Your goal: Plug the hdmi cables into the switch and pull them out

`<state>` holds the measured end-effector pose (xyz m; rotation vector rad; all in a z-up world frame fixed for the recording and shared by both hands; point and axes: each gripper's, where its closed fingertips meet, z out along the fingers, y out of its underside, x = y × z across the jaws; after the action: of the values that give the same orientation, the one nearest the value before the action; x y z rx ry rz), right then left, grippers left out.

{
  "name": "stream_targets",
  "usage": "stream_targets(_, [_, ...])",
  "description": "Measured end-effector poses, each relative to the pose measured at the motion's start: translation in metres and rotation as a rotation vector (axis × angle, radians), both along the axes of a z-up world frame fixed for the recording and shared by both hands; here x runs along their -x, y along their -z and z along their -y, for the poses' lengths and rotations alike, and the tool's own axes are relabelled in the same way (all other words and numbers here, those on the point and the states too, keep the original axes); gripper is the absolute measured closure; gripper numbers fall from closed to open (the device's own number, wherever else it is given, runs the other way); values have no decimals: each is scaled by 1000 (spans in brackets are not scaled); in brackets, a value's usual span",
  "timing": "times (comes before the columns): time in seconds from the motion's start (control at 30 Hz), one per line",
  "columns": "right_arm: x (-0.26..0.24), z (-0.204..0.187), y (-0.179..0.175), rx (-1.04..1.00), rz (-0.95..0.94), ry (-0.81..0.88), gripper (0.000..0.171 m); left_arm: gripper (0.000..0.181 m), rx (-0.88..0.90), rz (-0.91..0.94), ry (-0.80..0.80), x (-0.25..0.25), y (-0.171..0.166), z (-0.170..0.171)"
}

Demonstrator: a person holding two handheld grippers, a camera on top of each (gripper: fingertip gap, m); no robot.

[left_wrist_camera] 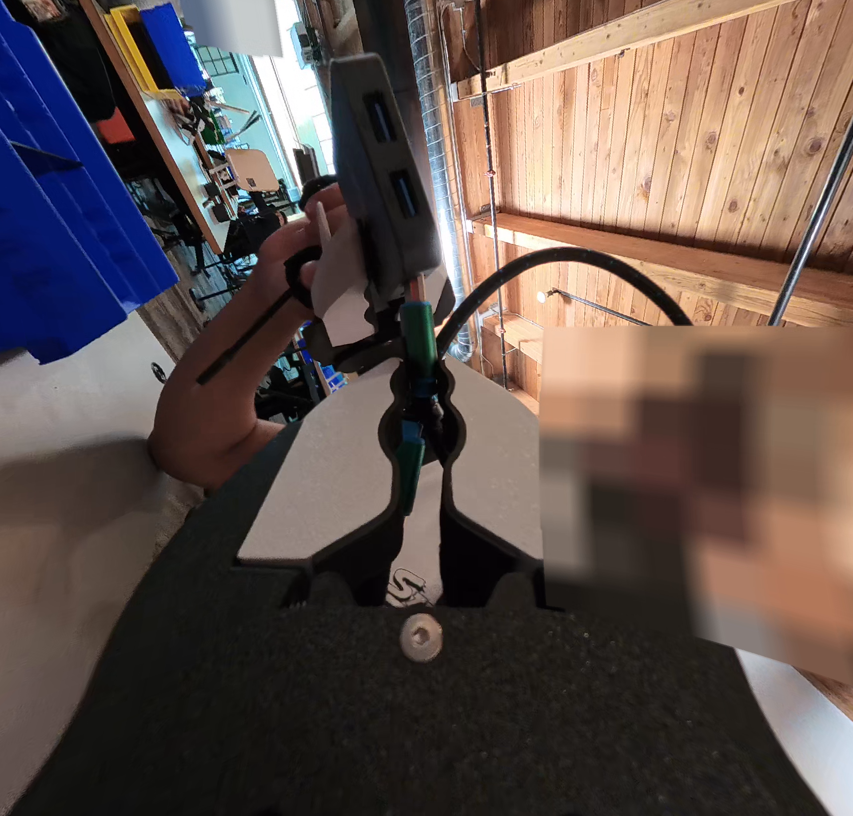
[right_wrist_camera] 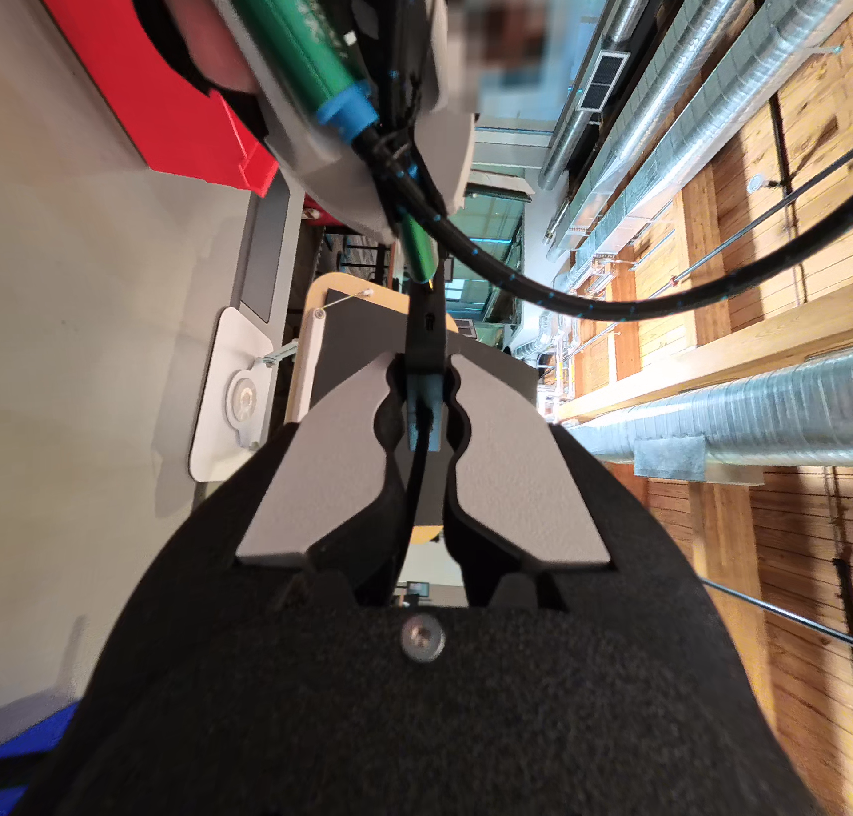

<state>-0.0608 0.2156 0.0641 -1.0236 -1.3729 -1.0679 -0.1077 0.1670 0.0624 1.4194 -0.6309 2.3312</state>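
Gripping green HDMI plugs (left_wrist_camera: 417, 332), both hand-held grippers clamp near switch (left_wrist_camera: 383, 171).

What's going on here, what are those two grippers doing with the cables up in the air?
A person holds two grippers aloft, facing each other. The left gripper is shut on a green HDMI plug with a black braided cable. The right gripper is shut on the dark grey switch. The plug's tip sits right at the switch's bottom edge; whether it is fully seated is hard to tell.
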Motion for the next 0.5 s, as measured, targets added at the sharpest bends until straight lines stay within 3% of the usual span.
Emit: stream_targets(0.5, [29,24,-15,-145,80,-89,157,169,-31,38,187,28,-13,10])
